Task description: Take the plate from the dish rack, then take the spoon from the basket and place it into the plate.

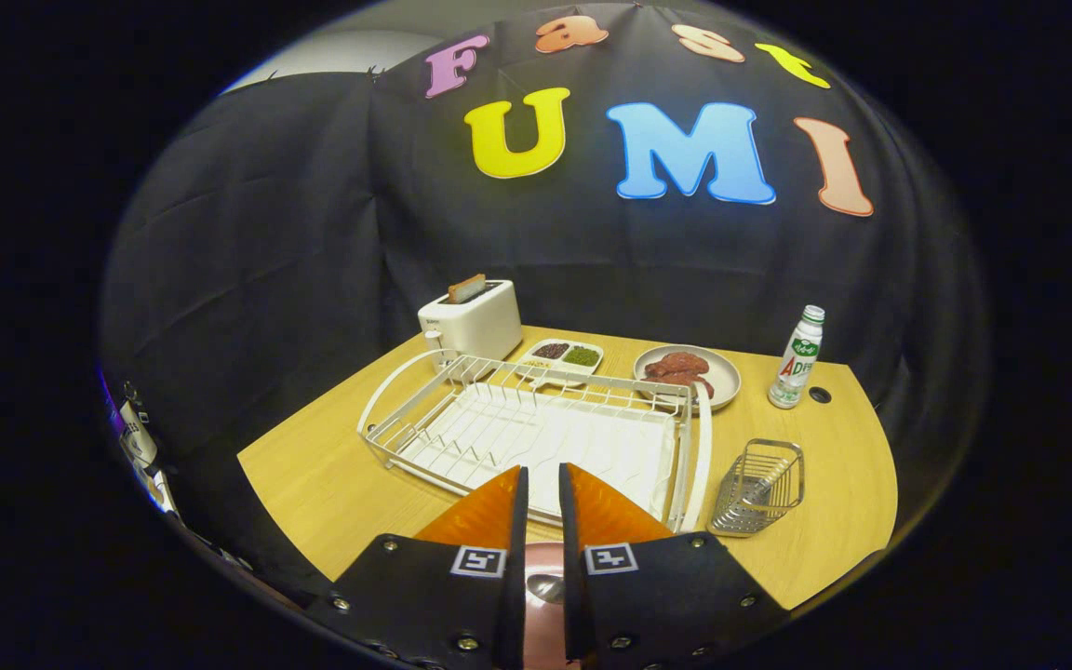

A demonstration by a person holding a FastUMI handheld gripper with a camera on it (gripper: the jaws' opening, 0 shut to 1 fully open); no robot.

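Gripper [542,484] fingers stand nearly closed, clamping what looks like a pinkish plate [543,596] edge-on between them, above the table's [331,475] near edge. Wire basket [761,487] lies ahead and to the right, past the dish rack's [536,433] right end; any spoon inside is unclear.

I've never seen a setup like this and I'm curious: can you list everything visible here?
white wire dish rack: one, white, middle of table, nothing in it
silver wire basket: one, metal, right of rack; contents unclear
white toaster: one, behind rack, slice sticking out
white divided dish: one, dark and green fillings, behind rack
round grey plate: one, reddish food, beside divided dish
white bottle: one, green label, right of plate
wooden table: one, light wood
pinkish shiny surface: one, between the jaws; unclear what
gripper: one, jaws nearly together, before rack
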